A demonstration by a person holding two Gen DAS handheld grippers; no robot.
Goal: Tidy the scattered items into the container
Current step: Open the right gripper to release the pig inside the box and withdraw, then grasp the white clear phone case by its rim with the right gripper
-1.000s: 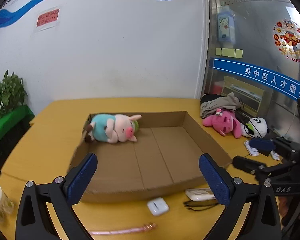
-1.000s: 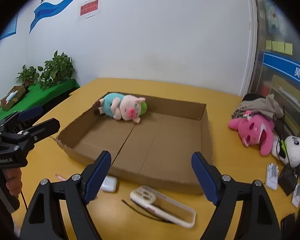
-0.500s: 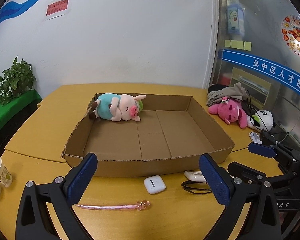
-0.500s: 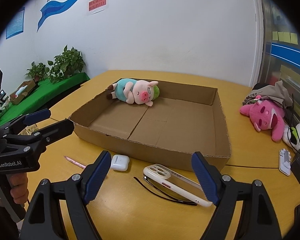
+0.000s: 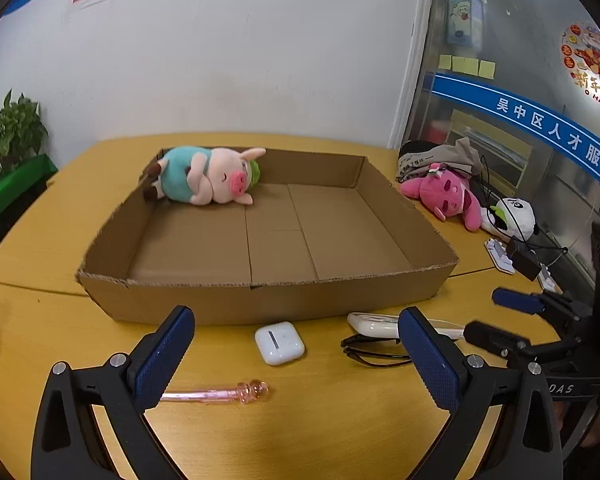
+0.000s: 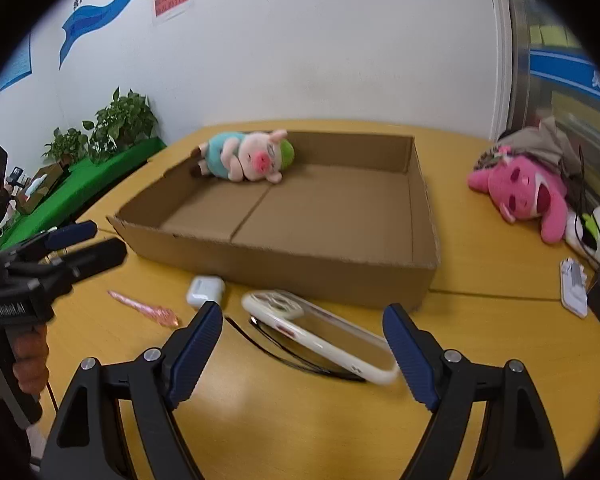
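Left gripper (image 5: 296,354) and right gripper (image 6: 302,344), jaws wide apart and holding nothing, above the worktop (image 5: 340,420). Before the box (image 5: 260,300): earbud case (image 5: 279,343), phone case (image 6: 320,336), glasses (image 5: 374,354), pink pen (image 5: 220,393). Plush pig (image 5: 204,178) lies in the box's far-left corner

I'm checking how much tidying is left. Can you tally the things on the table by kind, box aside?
Plush toys: 3 (pig in the box, pink one, panda)
Earbud cases: 1
Phone cases: 1
Glasses: 1
Pink sticks: 1
Total: 7; small clutter at the far right is too unclear to count.
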